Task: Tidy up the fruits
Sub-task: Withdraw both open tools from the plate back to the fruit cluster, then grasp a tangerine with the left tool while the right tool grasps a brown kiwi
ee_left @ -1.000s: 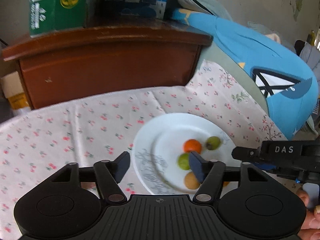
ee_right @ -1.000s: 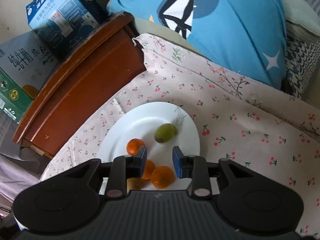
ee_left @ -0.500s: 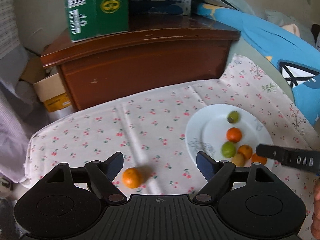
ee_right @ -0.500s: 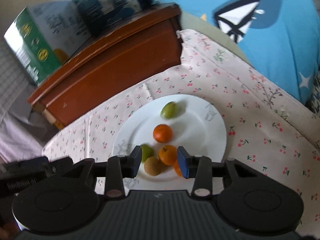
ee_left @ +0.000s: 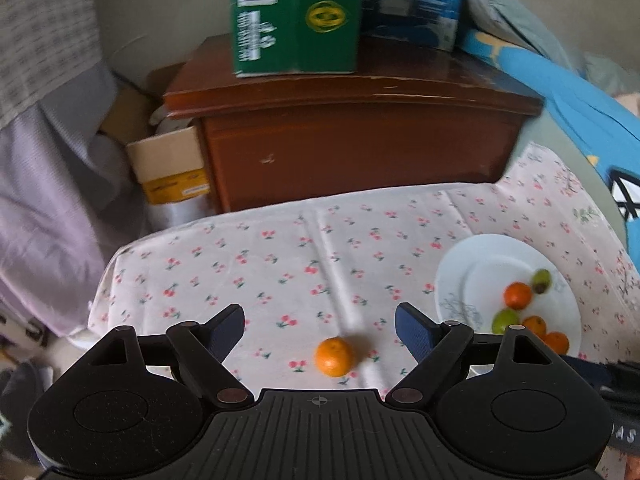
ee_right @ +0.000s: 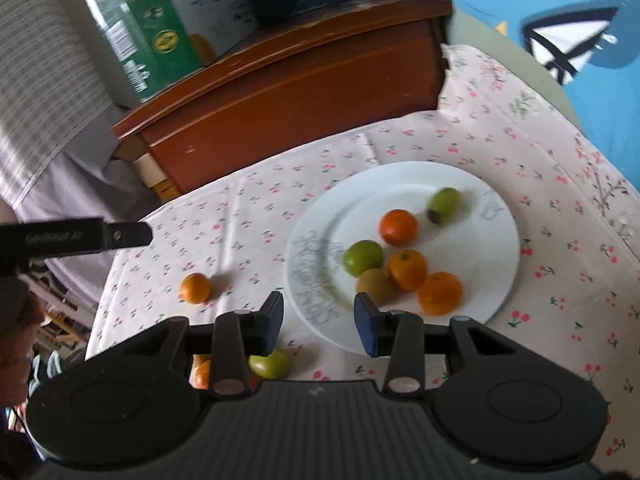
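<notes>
A white plate (ee_right: 496, 264) lies on the cherry-print cloth and holds several fruits: oranges (ee_right: 398, 227), green fruits (ee_right: 362, 257) and a brown kiwi (ee_right: 376, 286). The plate also shows at the right of the left wrist view (ee_left: 452, 280). A loose orange (ee_left: 334, 357) lies on the cloth, midway between my left gripper's (ee_left: 319, 326) open, empty fingers; it also shows in the right wrist view (ee_right: 195, 288). My right gripper (ee_right: 319, 322) is open and empty at the plate's near-left rim. A green fruit (ee_right: 269, 364) and an orange one (ee_right: 201, 372) lie partly hidden under it.
A brown wooden cabinet (ee_left: 352, 136) stands behind the cloth with a green carton (ee_left: 296, 16) and a blue carton (ee_left: 416, 0) on top. A blue cushion (ee_right: 552, 32) lies at the right. A cardboard box (ee_left: 168, 168) and grey fabric (ee_left: 48, 184) sit left, past the cloth's edge.
My left gripper has swung left from over the plate to the loose orange, which now lies between its fingers. My right gripper has drawn back toward the plate's near-left rim and opened wider.
</notes>
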### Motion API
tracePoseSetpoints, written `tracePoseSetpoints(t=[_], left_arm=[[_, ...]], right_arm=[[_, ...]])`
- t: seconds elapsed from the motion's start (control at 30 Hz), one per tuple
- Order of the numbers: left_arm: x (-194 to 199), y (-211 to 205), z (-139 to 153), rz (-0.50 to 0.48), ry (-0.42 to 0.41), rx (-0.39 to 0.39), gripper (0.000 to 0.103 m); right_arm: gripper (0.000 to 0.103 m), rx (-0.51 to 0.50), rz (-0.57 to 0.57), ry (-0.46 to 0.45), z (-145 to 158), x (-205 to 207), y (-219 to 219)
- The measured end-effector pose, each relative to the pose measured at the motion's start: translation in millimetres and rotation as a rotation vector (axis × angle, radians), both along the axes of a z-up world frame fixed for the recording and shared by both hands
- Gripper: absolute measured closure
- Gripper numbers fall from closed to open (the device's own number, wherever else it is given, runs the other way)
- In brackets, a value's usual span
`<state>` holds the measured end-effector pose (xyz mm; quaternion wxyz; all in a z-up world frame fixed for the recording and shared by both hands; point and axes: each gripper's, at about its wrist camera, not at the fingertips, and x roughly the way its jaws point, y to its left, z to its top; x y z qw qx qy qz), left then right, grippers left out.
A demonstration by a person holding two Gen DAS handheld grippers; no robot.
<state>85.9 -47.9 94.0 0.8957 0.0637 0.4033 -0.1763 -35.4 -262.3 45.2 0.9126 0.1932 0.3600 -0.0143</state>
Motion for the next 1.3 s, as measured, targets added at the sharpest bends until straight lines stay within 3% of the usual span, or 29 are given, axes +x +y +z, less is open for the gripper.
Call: tracePoseSetpoints(t=[0.53,0.77,0.93,1.3], left_arm=[[-8,22,-17,-0.026,0.059,0.043,0.019],[-18,31,-34,-0.064,0.118,0.019,0.019],[-36,29,-40,-0.15,0.14,0.002,0.019],[-74,15,-53,-0.346,0.138,0.055,0.019]], right_arm=[[0.062,0.015,0.138,0.047,-8,-10,21],[0.063,0.036,0.19,0.09,-20,-14,28],[0.065,0.087,0.18,0.137,-32,-16,24],[0.066,0.1,0.206,0.162,-40,-13,34]])
